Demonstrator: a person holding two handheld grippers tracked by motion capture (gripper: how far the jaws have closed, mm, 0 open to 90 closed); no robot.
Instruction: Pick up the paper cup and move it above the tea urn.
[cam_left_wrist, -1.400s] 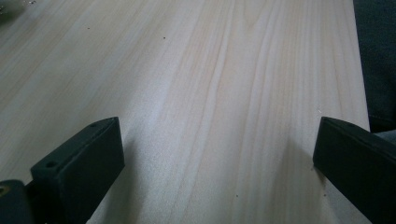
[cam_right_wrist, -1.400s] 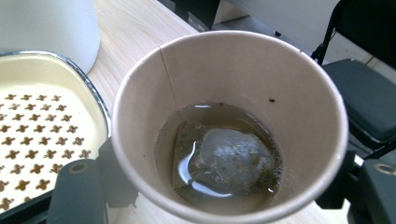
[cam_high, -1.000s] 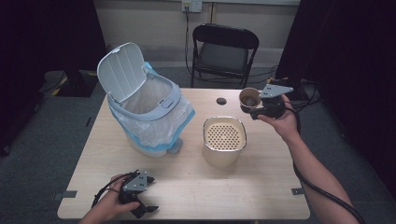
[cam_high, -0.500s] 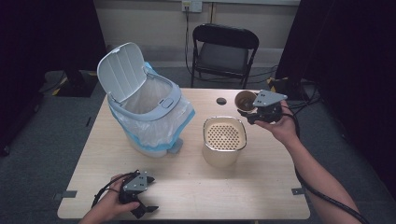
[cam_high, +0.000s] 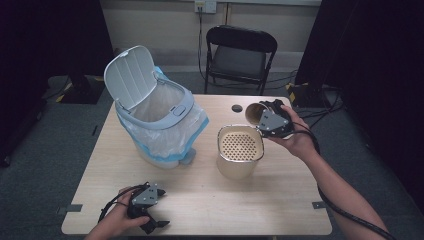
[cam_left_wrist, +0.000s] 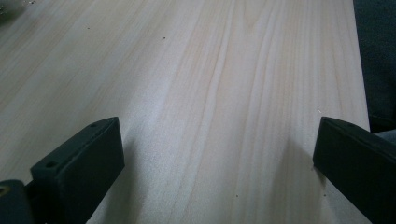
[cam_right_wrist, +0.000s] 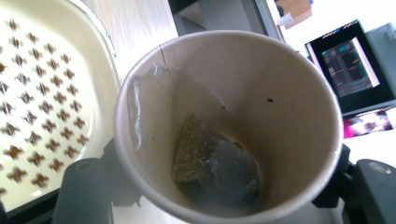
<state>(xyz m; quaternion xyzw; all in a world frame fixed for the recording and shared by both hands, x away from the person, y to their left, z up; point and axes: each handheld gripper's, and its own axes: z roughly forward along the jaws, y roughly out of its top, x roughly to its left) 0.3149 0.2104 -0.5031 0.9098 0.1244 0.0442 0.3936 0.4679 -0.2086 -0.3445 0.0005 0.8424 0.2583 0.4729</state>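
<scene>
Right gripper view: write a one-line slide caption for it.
Right gripper clamps a paper cup holding a used tea bag, beside the perforated strainer.

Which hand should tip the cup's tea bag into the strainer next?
Probably right: the right gripper holds the paper cup beside the strainer. The left gripper sits open near the table's front edge.

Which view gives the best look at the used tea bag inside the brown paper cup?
The right gripper view: it looks straight into the brown paper cup, where the wet, dark tea bag lies against the wall and bottom. The high view shows the cup tilted in the right gripper, its contents too small to make out.
</scene>
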